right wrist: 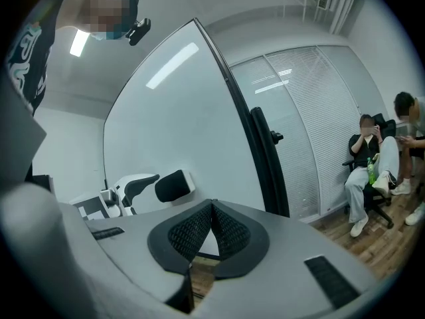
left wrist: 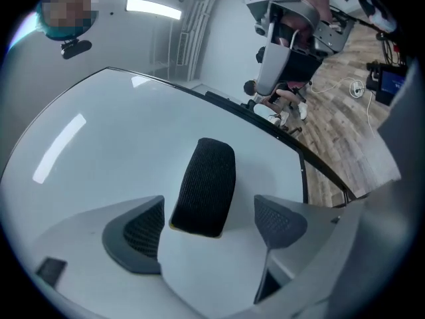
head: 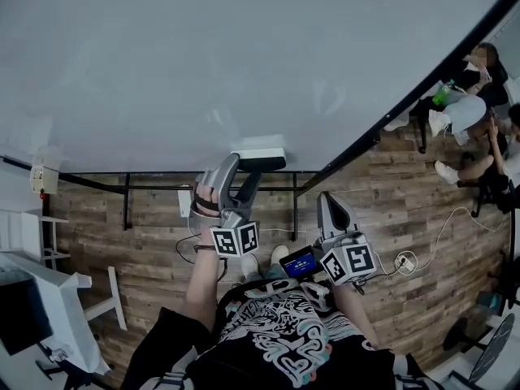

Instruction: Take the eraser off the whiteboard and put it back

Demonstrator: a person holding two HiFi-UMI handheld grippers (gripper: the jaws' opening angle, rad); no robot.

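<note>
As the eraser (left wrist: 204, 186) sits on the whiteboard (left wrist: 99, 145), the left hand-held gripper (left wrist: 211, 224) gapes around it, seemingly clear.

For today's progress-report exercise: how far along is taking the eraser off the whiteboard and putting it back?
Done: unclear; the eraser sits on the whiteboard, either untaken or already returned. In hand: the left gripper has its jaws apart either side of it, not pressing; the right gripper is shut, empty. Left: if untaken, grip, lift, replace; otherwise just withdraw.
</note>
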